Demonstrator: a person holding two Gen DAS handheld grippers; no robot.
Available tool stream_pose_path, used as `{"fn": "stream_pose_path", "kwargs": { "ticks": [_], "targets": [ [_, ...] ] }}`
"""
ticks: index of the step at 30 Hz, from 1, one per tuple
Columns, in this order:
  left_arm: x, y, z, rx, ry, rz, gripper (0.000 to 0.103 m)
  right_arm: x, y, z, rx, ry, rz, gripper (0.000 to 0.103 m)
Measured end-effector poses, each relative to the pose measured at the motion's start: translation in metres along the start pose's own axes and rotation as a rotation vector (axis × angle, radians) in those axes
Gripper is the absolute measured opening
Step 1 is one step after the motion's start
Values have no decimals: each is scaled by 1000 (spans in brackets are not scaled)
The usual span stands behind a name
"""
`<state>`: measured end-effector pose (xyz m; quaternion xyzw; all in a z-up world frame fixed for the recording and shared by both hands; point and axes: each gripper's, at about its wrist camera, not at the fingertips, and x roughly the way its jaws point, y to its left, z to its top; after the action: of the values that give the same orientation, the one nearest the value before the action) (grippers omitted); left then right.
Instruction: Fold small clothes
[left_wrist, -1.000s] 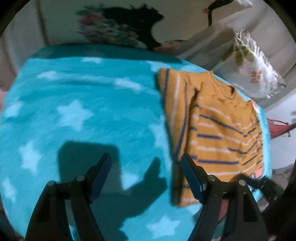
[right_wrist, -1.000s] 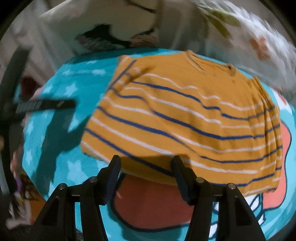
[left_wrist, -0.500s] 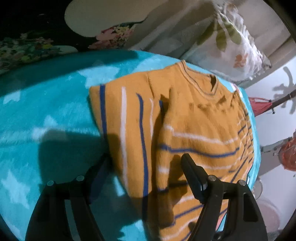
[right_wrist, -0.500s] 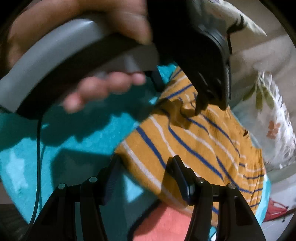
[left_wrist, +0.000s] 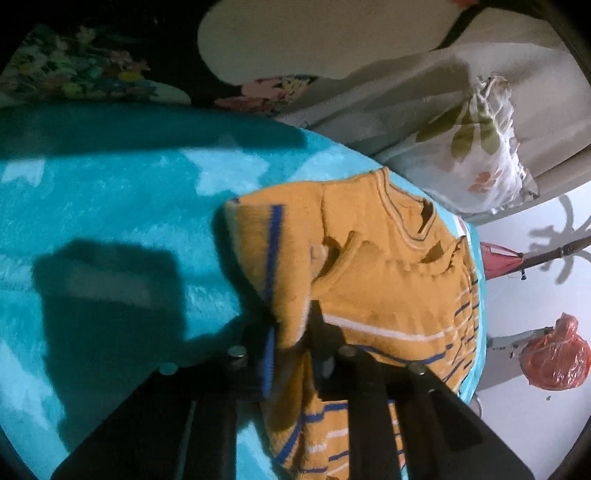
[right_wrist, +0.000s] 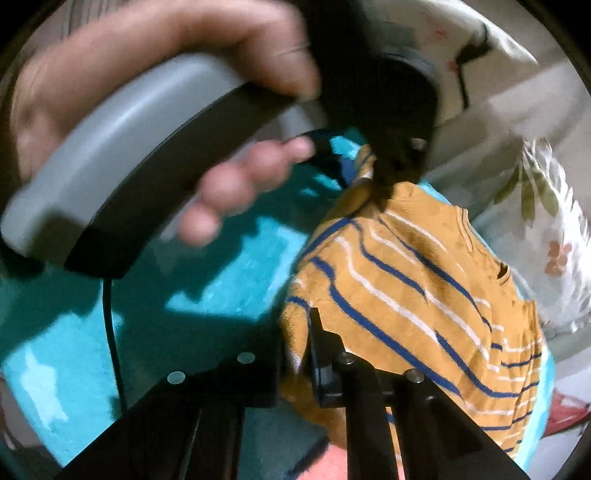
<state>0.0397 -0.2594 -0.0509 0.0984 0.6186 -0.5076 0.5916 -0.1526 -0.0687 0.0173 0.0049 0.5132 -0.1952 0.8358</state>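
Knitwear first: the small orange sweater (left_wrist: 388, 295) with blue and white stripes lies on the turquoise star blanket (left_wrist: 110, 206), its near edge bunched and lifted while the neckline lies toward the pillow (left_wrist: 484, 155). The left gripper (left_wrist: 291, 332) is closing, a fold of the sleeve side already pressed between its fingers. The right gripper (right_wrist: 295, 354) is clamped narrow on the hem corner, just below the hand (right_wrist: 147, 122) that carries the other tool.

Both pinches look shallow, taken at the very edge of a loose knit, so I'd guess a quick pull could slip a corner free and leave the fold crooked. The grippers sit close together and could knock each other. The fuzzy blanket may drag on the cloth and rumple it.
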Motion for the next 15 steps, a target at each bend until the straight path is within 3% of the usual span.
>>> {"fn": "stream_pose_path", "kwargs": {
  "ticks": [7,15],
  "targets": [
    [-27,-46,-9,33,-79,56,11,-36,-36,-11,52,-98,53,8],
    [-17,-169,-1,118,-132,59,10,-74,-136,-58,195,-176,89,8]
  ]
}}
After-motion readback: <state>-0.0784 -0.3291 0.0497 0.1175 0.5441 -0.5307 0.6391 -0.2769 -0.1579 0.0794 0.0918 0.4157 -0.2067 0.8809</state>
